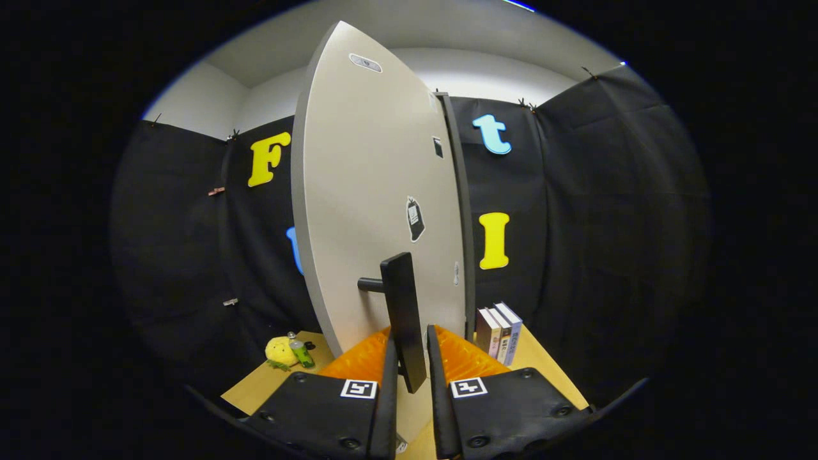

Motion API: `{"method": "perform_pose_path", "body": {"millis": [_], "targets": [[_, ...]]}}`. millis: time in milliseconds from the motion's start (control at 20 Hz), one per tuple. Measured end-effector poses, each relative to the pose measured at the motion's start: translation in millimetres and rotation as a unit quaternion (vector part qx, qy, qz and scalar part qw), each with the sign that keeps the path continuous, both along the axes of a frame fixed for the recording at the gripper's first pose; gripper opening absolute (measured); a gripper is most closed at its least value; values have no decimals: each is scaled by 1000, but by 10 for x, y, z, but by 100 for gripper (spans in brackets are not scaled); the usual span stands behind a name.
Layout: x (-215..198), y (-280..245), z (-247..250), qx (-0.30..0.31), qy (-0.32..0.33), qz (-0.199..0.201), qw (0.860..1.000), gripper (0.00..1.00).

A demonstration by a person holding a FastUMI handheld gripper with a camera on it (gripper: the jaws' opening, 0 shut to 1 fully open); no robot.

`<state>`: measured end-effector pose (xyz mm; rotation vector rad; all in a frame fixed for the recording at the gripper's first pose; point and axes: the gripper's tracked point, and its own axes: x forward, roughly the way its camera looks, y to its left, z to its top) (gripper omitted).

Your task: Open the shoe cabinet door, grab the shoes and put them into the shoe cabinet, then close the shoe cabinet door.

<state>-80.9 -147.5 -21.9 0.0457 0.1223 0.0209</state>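
Between the two fingers of the gripper (409, 377) stands the dark vertical bar handle (404, 319) of the pale grey shoe cabinet door (370, 191). Fingers sit narrowly apart, one on each side of the bar's lower end; looks like both press on it, but the contact is hard to confirm since slim gaps seem to show along the bar. A short dark stub joins the handle to the door face. Door rises tall just ahead of the fingers, seen at an angle, its dark edge strip (461, 211) running down the right side. Small black sticker (415, 218) sits mid-door, another small dark tag (438, 147) higher up, and an oval plate (365, 62) near the top. Light wooden tabletop (262, 383) lies below. Off to the left of the door, near the booth wall, sit a yellow plush toy (279, 351) and a small green bottle (300, 351) just beside it. Right of the door, three upright books (500, 332) stand together, touching. Shoes cannot be made out here.
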Motion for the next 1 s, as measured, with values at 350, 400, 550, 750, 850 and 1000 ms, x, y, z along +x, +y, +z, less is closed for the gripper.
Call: {"method": "perform_pose_path", "body": {"millis": [350,400,550,750,850,1000], "targets": [[-565,-638,354,-25,-43,-98,994,26],[-588,-668,349,-26,-43,-104,993,26],[-631,-627,299,-21,-39,-101,994,26],[-603,-305,-3,-8,-14,-55,998,22],[-558,-20,-254,-2,7,-25,1000,22],[-486,380,-726,-2,47,8,999,22]]}}
